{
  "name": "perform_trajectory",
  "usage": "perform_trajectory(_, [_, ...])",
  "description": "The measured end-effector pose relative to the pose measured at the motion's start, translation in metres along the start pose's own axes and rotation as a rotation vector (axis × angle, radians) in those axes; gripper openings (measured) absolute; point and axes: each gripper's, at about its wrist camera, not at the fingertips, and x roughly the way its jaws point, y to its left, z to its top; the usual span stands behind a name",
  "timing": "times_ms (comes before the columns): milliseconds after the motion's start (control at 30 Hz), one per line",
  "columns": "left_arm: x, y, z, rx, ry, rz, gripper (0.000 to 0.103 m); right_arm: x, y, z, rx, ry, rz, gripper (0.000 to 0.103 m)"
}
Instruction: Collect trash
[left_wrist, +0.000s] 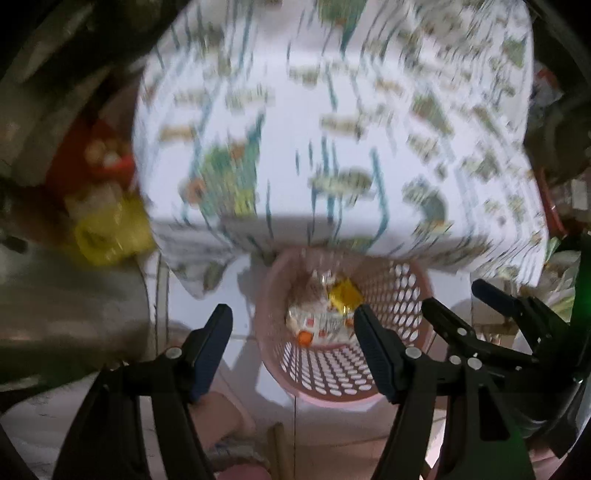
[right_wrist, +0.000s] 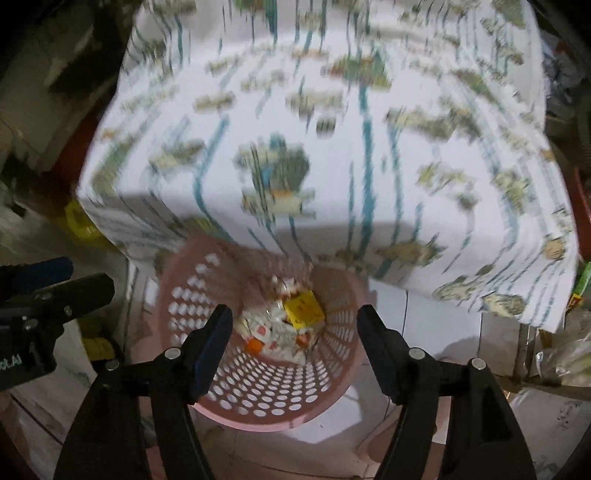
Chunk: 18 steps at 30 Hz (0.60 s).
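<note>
A pink perforated basket (left_wrist: 402, 295) stands on the floor by the table; it also shows in the right wrist view (right_wrist: 177, 306). Trash lies at its bottom: white printed wrappers (left_wrist: 321, 321) and a yellow packet (left_wrist: 345, 293), seen too in the right wrist view as wrappers (right_wrist: 273, 332) and packet (right_wrist: 303, 308). My left gripper (left_wrist: 293, 321) is open and empty above the basket. My right gripper (right_wrist: 295, 321) is open and empty above the basket; it also shows in the left wrist view (left_wrist: 454, 299). Both views are blurred.
A table under a white patterned cloth (left_wrist: 332, 129) stands just beyond the basket, also in the right wrist view (right_wrist: 332, 129). Yellow and red containers (left_wrist: 107, 229) lie at the left. Cluttered bags (right_wrist: 561, 354) lie at the right. The floor is white tile (right_wrist: 443, 325).
</note>
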Motion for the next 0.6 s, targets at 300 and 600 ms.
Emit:
perform_trajectory(300, [-0.113, 0.010, 0.004, 0.012, -0.316, 0.039, 0.078, -0.127, 0.001, 0.019, -0.014, -0.279, -0.015, 0.076])
perform_trajectory(600, [-0.220, 0.016, -0.002, -0.006, -0.585, 0.057, 0.103, -0.251, 0.008, 0.021, -0.019, -0.519, -0.099, 0.089])
